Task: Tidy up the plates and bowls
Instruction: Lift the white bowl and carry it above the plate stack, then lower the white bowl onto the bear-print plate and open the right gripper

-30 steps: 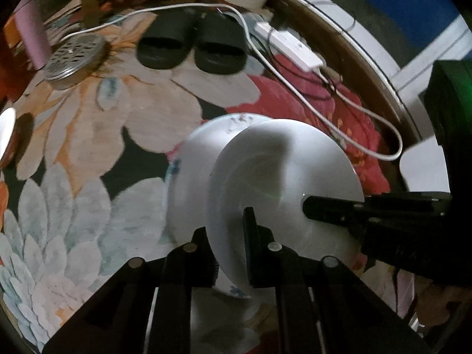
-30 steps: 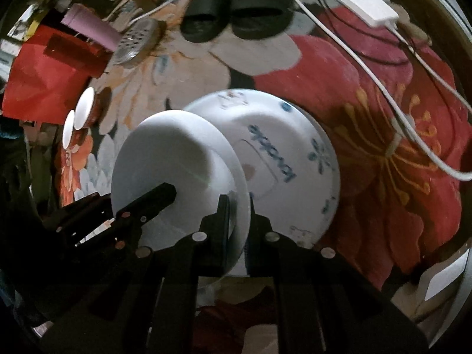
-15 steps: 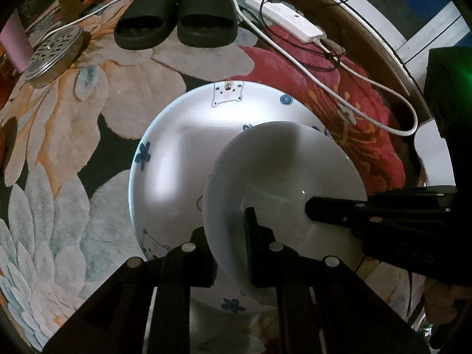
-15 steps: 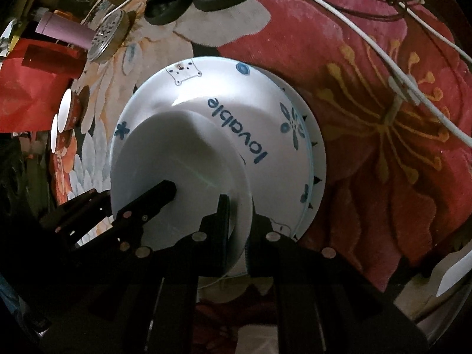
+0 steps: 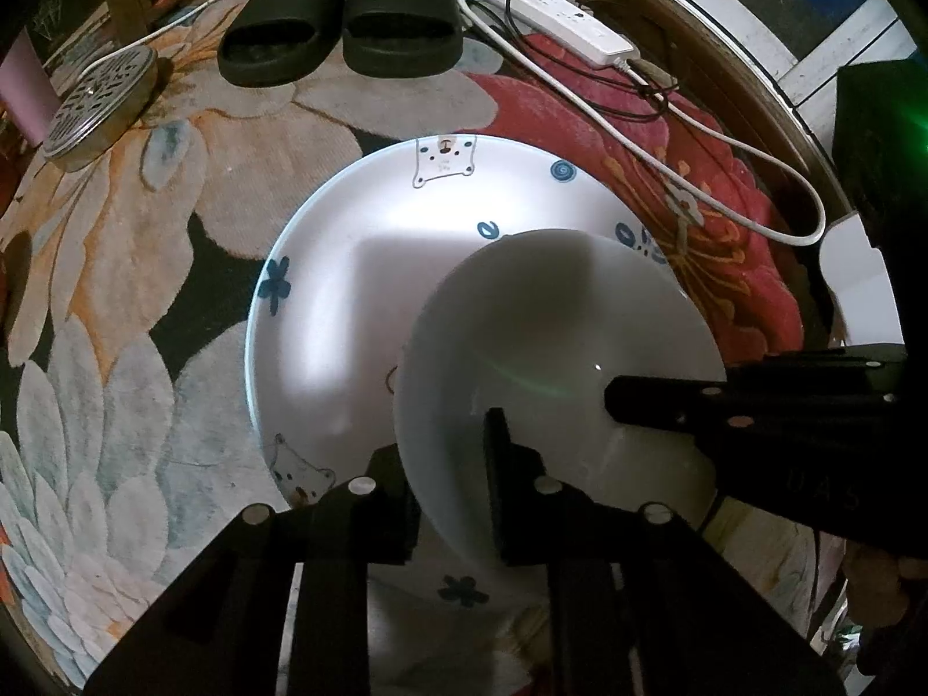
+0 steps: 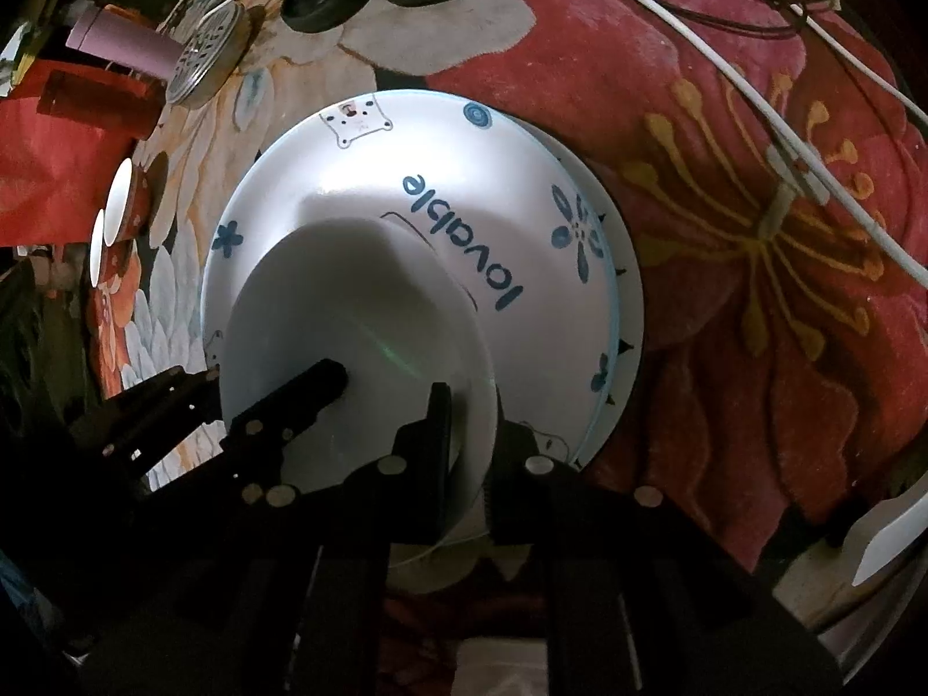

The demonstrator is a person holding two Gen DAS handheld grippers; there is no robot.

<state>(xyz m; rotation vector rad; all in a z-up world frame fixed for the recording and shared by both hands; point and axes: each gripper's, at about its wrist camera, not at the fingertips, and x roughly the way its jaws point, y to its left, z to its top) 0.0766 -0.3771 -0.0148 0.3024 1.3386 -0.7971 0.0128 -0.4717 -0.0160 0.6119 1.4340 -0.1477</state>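
Note:
A plain white bowl (image 5: pixel 551 319) (image 6: pixel 348 301) hangs tilted just over a patterned bowl (image 5: pixel 348 290) (image 6: pixel 464 162) with blue flowers, bears and the word "lovable". The patterned bowl rests on a wider plate (image 6: pixel 629 290) on the floral rug. My left gripper (image 5: pixel 452 481) straddles the white bowl's near rim; its jaws are opening and a strip of bowl wall shows beside the inner finger. My right gripper (image 6: pixel 472 435) is shut on the opposite rim. Each gripper's black fingers (image 5: pixel 638 400) (image 6: pixel 313 383) reach into the other's view.
Black slippers (image 5: pixel 342 23), a white power strip (image 5: pixel 557 23) and its cable (image 5: pixel 696 133) lie beyond the bowls. A perforated metal lid (image 5: pixel 98 104) sits at the far left, beside a pink cup (image 6: pixel 122 46). Two small cups (image 6: pixel 119 203) stand on the left.
Both grippers have sunk with the white bowl, so the patterned bowl beneath now looms larger and closer. The gap between the left fingers has widened slightly.

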